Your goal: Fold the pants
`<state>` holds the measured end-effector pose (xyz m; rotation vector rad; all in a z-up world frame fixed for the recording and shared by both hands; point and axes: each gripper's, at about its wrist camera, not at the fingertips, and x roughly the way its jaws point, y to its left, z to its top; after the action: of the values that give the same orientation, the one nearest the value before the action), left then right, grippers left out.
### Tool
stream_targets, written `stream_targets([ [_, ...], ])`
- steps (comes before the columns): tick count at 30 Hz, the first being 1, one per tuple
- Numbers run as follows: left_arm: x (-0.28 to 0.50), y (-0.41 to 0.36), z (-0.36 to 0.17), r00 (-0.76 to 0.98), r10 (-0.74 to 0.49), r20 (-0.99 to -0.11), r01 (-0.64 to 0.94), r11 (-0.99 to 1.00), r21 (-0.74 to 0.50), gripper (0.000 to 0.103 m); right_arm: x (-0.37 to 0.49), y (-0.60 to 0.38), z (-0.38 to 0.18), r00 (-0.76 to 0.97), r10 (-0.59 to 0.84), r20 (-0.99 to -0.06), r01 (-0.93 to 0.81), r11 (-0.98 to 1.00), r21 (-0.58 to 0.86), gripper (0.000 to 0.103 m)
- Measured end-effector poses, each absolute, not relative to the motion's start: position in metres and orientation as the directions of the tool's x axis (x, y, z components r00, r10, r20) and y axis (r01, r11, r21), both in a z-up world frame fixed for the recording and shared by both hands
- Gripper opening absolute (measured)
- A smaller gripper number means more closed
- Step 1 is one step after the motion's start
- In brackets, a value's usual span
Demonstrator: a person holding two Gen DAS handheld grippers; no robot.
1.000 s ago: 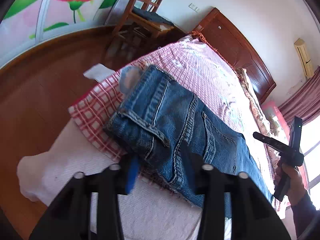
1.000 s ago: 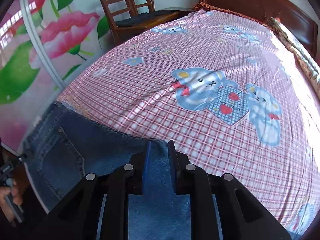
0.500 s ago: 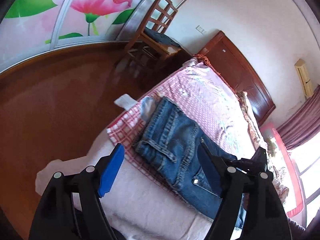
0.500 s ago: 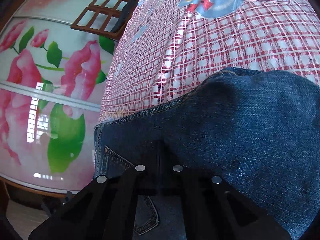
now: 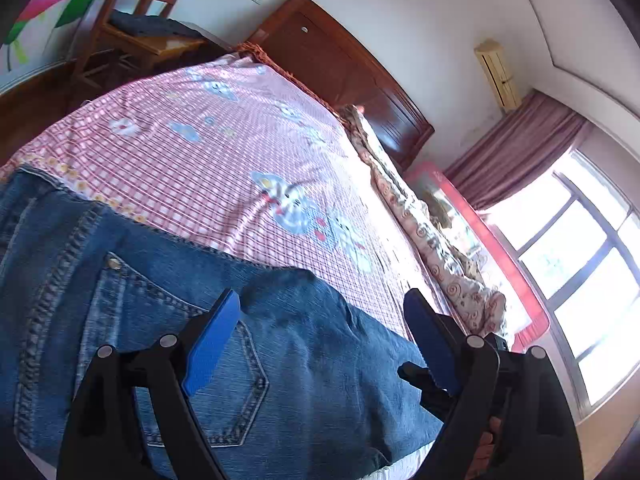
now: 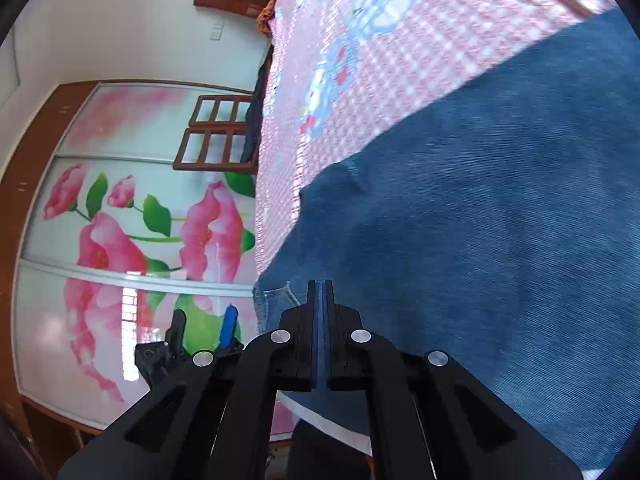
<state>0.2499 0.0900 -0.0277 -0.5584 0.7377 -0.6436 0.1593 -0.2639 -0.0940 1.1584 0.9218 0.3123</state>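
Two tools over jeans (image 5: pixel 248 344) on bed (image 5: pixel 224 168): left tool (image 5: pixel 324 340) spread, hovering above back pocket; right tool (image 6: pixel 319 300) pressed together, whether pinching denim can't tell. Fabric prob. heavy, soft, non-slip; grip thick hem/waistband at 9 o'clock

Pants (image 5: pixel 304 356): blue denim, coarse matt weave, metal rivet, lower left of frame.
Bedsheet (image 5: pixel 224 168): pink check cloth w/ slight sheen.
Headboard (image 5: pixel 340 68): glossy dark wood.
Left gripper (image 5: pixel 320 344): matt black plastic, blue textured pads, metal screws.
Wardrobe door (image 6: pixel 120 220): glossy floral panel.
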Motion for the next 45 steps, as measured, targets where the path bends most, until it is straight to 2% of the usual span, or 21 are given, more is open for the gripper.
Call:
stream_targets([
  [3, 0.260, 0.059, -0.050, 0.524, -0.677, -0.516, 0.316, 0.718, -0.620, 0.084, 0.104, -0.301, -0.102, 0.633, 0.597, -0.493, 0.304, 0.394, 0.867, 0.000],
  [5, 0.268, 0.054, -0.075, 0.511, -0.607, -0.609, 0.253, 0.782, -0.569, 0.082, 0.072, -0.323, -0.105, 0.652, 0.563, -0.508, 0.342, 0.380, 0.859, 0.001],
  [7, 0.263, 0.052, -0.083, 0.527, -0.593, -0.609, 0.296, 0.800, -0.522, 0.080, 0.046, -0.336, -0.104, 0.661, 0.536, -0.526, 0.350, 0.400, 0.847, 0.001],
  [10, 0.256, 0.043, -0.073, 0.523, -0.531, -0.667, 0.304, 0.847, -0.435, 0.081, 0.031, -0.336, -0.101, 0.663, 0.548, -0.510, 0.312, 0.418, 0.853, 0.001],
  [12, 0.249, 0.048, -0.065, 0.513, -0.539, -0.668, 0.266, 0.840, -0.473, 0.084, 0.033, -0.327, -0.098, 0.678, 0.555, -0.482, 0.270, 0.421, 0.866, 0.001],
  [16, 0.207, 0.056, -0.048, 0.517, -0.579, -0.630, 0.252, 0.806, -0.535, 0.089, 0.060, -0.302, -0.108, 0.684, 0.632, -0.364, 0.160, 0.357, 0.921, 0.001],
  [17, 0.195, 0.053, -0.046, 0.522, -0.579, -0.626, 0.251, 0.806, -0.536, 0.092, 0.067, -0.298, -0.118, 0.673, 0.642, -0.367, 0.169, 0.350, 0.922, 0.001],
  [19, 0.173, 0.047, -0.048, 0.512, -0.574, -0.639, 0.246, 0.811, -0.531, 0.092, 0.077, -0.292, -0.143, 0.616, 0.626, -0.478, 0.269, 0.404, 0.875, 0.000],
  [21, 0.153, 0.044, -0.052, 0.512, -0.566, -0.646, 0.241, 0.817, -0.524, 0.092, 0.072, -0.297, -0.154, 0.653, 0.633, -0.416, 0.260, 0.328, 0.908, 0.000],
  [22, 0.147, 0.040, -0.054, 0.509, -0.555, -0.658, 0.243, 0.826, -0.509, 0.092, 0.065, -0.301, -0.155, 0.652, 0.635, -0.413, 0.277, 0.308, 0.910, 0.000],
  [24, 0.139, 0.036, -0.062, 0.515, -0.518, -0.683, 0.225, 0.851, -0.475, 0.092, 0.051, -0.310, -0.144, 0.657, 0.617, -0.433, 0.275, 0.339, 0.900, 0.005],
  [28, 0.135, 0.028, -0.071, 0.518, -0.483, -0.706, 0.195, 0.870, -0.452, 0.092, 0.008, -0.341, -0.106, 0.702, 0.500, -0.507, 0.270, 0.472, 0.839, 0.024],
  [30, 0.128, 0.022, -0.065, 0.554, -0.427, -0.715, 0.212, 0.903, -0.375, 0.092, -0.017, -0.360, -0.089, 0.730, 0.399, -0.556, 0.307, 0.535, 0.787, 0.024],
  [32, 0.118, 0.019, -0.057, 0.614, -0.325, -0.719, 0.212, 0.946, -0.246, 0.093, -0.040, -0.375, -0.071, 0.740, 0.230, -0.632, 0.379, 0.634, 0.674, 0.024],
  [36, 0.097, 0.024, -0.044, 0.703, -0.169, -0.691, 0.164, 0.984, -0.073, 0.100, -0.067, -0.390, -0.047, 0.744, 0.016, -0.668, 0.456, 0.718, 0.526, 0.026],
  [37, 0.093, 0.026, -0.041, 0.711, -0.162, -0.684, 0.161, 0.985, -0.067, 0.101, -0.070, -0.392, -0.047, 0.746, 0.009, -0.666, 0.455, 0.724, 0.519, 0.043],
  [38, 0.091, 0.028, -0.040, 0.712, -0.160, -0.683, 0.159, 0.985, -0.065, 0.101, -0.072, -0.393, -0.047, 0.741, -0.009, -0.671, 0.466, 0.727, 0.505, 0.056],
  [43, 0.082, 0.029, -0.044, 0.689, -0.139, -0.711, 0.153, 0.987, -0.044, 0.101, -0.076, -0.409, -0.065, 0.755, -0.005, -0.655, 0.519, 0.615, 0.594, 0.056],
  [45, 0.078, 0.029, -0.048, 0.690, -0.132, -0.712, 0.157, 0.987, -0.031, 0.101, -0.082, -0.421, -0.075, 0.788, 0.003, -0.616, 0.523, 0.525, 0.671, 0.056],
])
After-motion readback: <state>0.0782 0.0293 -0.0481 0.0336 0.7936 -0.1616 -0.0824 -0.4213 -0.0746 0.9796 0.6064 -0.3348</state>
